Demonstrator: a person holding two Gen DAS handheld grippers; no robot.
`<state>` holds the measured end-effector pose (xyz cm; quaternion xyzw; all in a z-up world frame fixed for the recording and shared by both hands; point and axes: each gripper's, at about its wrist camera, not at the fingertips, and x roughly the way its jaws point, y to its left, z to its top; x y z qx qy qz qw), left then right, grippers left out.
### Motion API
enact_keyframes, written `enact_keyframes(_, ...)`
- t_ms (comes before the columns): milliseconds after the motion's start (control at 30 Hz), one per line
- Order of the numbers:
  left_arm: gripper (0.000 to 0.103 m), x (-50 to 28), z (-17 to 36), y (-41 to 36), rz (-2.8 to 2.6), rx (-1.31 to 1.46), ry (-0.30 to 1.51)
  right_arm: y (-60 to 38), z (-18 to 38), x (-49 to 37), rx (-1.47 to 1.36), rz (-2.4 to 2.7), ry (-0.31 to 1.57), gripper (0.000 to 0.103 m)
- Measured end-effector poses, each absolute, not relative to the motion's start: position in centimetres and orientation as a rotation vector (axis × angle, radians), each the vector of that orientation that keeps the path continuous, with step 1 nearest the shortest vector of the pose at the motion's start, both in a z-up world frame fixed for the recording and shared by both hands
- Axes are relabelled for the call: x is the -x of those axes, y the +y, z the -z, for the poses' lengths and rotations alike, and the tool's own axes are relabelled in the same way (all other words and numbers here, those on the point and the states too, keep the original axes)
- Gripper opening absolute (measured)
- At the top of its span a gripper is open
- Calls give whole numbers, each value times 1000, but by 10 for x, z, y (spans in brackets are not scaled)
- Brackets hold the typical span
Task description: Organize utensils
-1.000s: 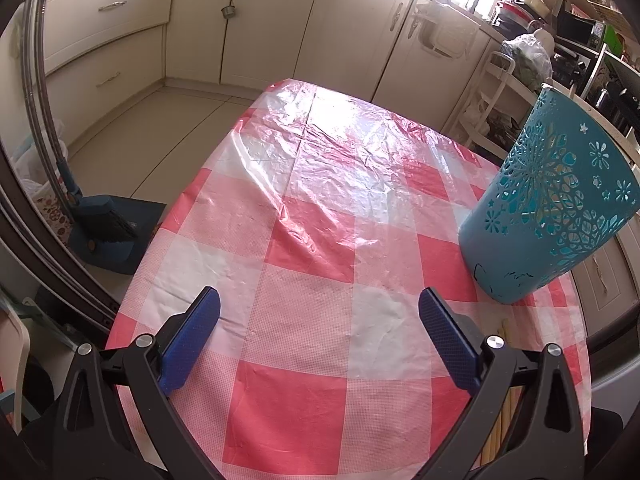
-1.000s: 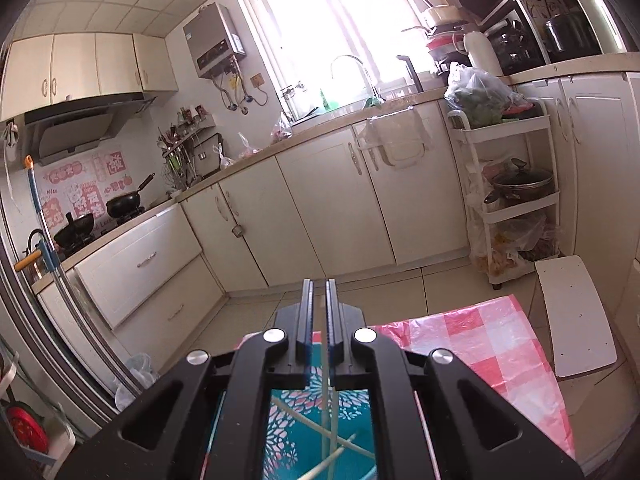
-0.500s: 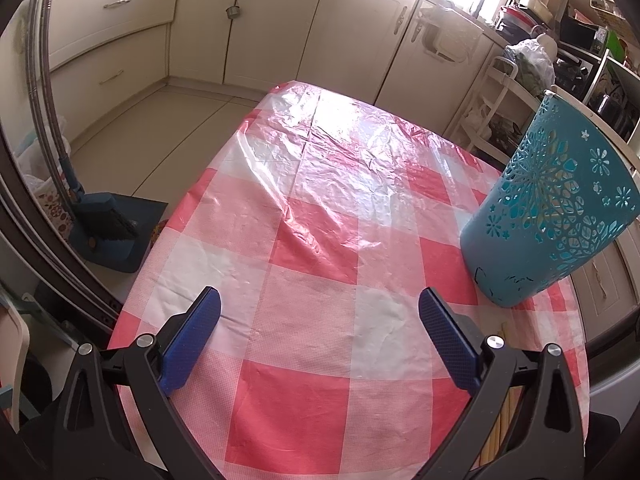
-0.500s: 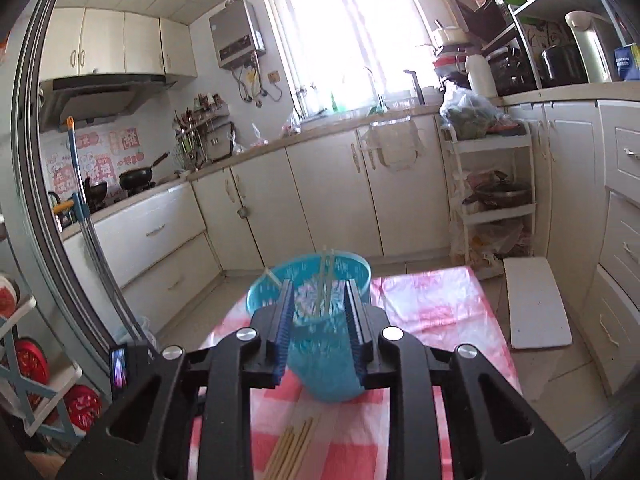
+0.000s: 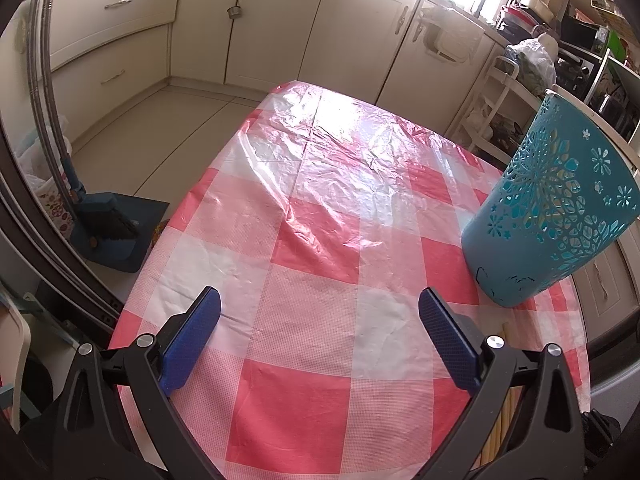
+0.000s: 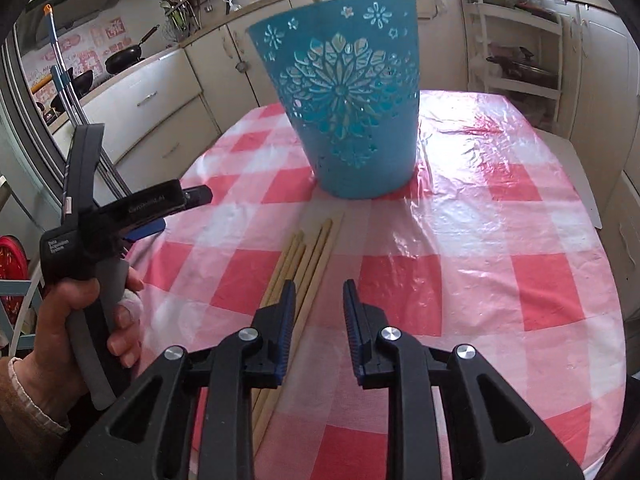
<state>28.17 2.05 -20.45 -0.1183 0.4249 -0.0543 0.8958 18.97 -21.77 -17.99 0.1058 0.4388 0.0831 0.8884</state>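
Red-and-white checked plastic tablecloth (image 5: 320, 216) spread wrinkled. Cream kitchen cabinets (image 5: 276, 20) behind. Blue dustpan with brush (image 5: 112, 232) on floor, black frying pan (image 6: 124, 58) on stove.

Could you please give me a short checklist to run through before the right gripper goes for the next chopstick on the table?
1. Right gripper empty, jaws apart: ok; they have just been opening, with nothing between them.
2. Chopsticks lying free on the checked tablecloth: ok, bunched side by side.
3. Jaws lined up over a chopstick: not ok; the bundle lies under the left finger, not in the gap.
4. Teal holder upright beyond the chopsticks: ok.
5. Left gripper open and clear of the bundle: ok.
6. Room left inside the holder: cannot tell.
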Motion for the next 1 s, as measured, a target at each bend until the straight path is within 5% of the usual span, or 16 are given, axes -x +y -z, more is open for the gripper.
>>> enact_keyframes(833,95,-282,204,18,109,238,883,-201,199,-213,-118,-126,954,19)
enact_keyframes(1000,95,-282,205,17,110,240,882,-207,197,-204,-38,-163,992,9)
